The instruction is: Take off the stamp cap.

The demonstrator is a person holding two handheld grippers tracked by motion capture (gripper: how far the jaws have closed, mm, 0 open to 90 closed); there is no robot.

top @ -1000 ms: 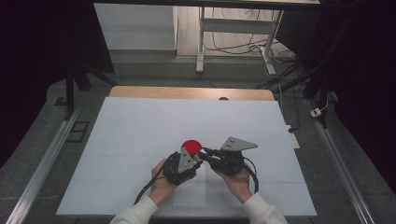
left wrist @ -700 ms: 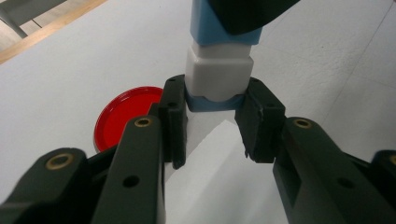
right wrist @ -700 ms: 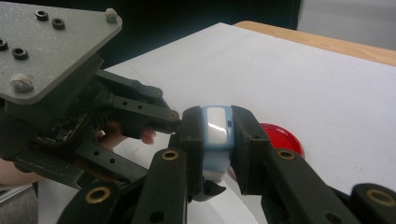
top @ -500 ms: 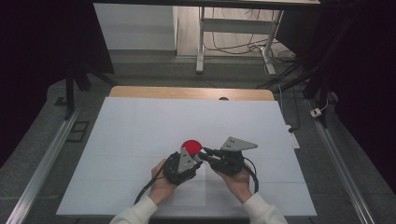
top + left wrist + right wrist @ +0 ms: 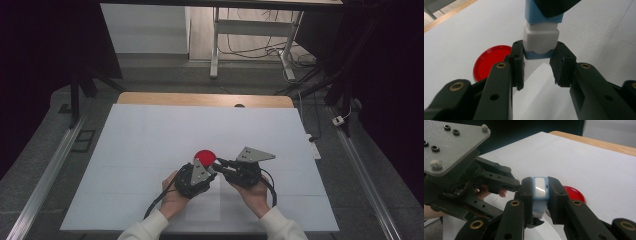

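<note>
A: Where does the job stand?

B: Midway, I'd judge. The left gripper (image 5: 537,66) is clamped on the white end of a small blue-and-white block (image 5: 541,37), the right gripper (image 5: 540,195) on its blue end, held between them above the white surface (image 5: 150,135).

A: And the red lid (image 5: 204,157)?

B: Lying flat just beside the grippers, untouched. Pulling apart or joining, I can't tell.
</note>
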